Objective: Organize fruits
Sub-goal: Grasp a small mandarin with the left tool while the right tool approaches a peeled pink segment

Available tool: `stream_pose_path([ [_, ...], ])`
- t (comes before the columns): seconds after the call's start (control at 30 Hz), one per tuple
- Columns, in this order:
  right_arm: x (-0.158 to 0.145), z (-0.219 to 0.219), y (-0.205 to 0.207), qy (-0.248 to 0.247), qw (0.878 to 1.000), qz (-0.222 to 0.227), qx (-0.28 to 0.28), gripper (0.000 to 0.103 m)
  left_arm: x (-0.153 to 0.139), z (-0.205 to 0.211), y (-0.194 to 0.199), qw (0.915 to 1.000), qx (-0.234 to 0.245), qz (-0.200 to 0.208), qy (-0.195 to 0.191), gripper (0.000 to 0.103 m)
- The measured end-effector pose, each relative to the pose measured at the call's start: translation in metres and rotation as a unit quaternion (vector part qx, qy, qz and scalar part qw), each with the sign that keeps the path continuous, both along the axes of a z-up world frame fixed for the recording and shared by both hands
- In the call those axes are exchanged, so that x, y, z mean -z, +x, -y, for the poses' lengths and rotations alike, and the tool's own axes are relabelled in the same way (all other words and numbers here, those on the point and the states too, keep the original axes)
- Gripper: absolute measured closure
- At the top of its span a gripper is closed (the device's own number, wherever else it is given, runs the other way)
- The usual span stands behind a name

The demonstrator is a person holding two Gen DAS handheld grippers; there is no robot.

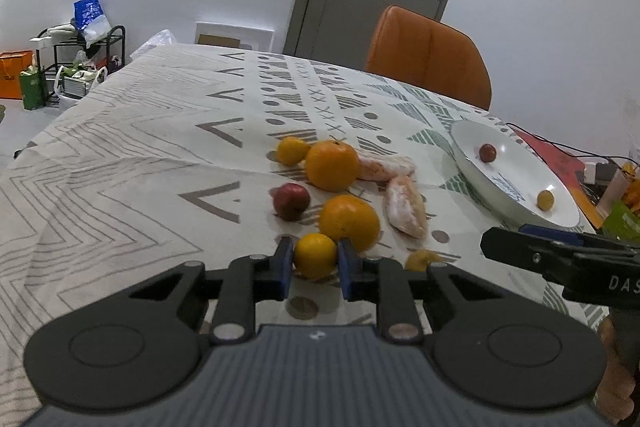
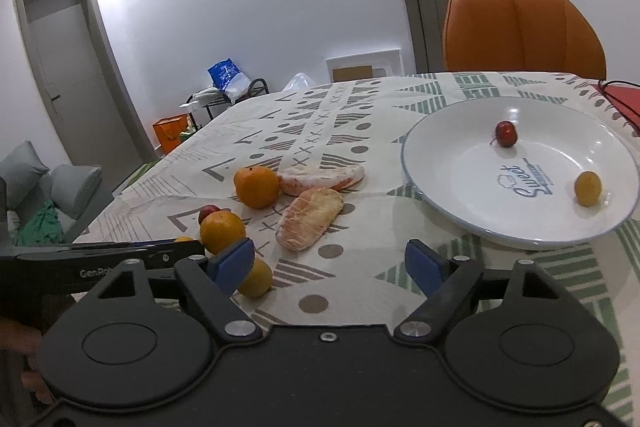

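A large surface (image 1: 120,147), covered by a patterned cloth, fills both views, with an orange chair (image 1: 430,57) behind it. Toward the right side a white plate (image 2: 472,223) is set, already carrying a small red fruit (image 2: 506,133) and a small yellow fruit (image 2: 588,188). Loose fruit is clustered near the middle: two big oranges (image 1: 333,165), two peeled pale citrus segments (image 1: 405,206), a dark red fruit (image 1: 291,201) and small yellow-orange ones.

One small orange fruit (image 1: 315,255) is clamped between the blue fingers (image 1: 283,267) of the left gripper (image 1: 314,269), held across its middle. It is judged light, firm and smooth, so it could roll or slip if squeezed off-centre.

The right gripper (image 2: 330,267) is seen low over the cloth with its fingers spread wide and empty, just before the plate. A big orange sits right behind the held fruit, and the peeled segments lie between cluster and plate.
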State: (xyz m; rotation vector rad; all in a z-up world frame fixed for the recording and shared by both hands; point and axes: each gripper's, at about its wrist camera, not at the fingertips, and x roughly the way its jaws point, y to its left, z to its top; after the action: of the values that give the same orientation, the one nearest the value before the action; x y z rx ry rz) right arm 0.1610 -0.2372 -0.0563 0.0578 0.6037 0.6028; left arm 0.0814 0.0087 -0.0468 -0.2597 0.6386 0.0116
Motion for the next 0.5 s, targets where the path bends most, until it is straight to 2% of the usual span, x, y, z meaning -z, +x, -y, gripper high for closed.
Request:
stream_pose_path([
  [0.5,0.008,-0.035,0.024,0.004,0.999,-0.031,-0.018,0.038,-0.004,-0.027,0.010,0.9998,-0.022,0.000,0.002,0.081],
])
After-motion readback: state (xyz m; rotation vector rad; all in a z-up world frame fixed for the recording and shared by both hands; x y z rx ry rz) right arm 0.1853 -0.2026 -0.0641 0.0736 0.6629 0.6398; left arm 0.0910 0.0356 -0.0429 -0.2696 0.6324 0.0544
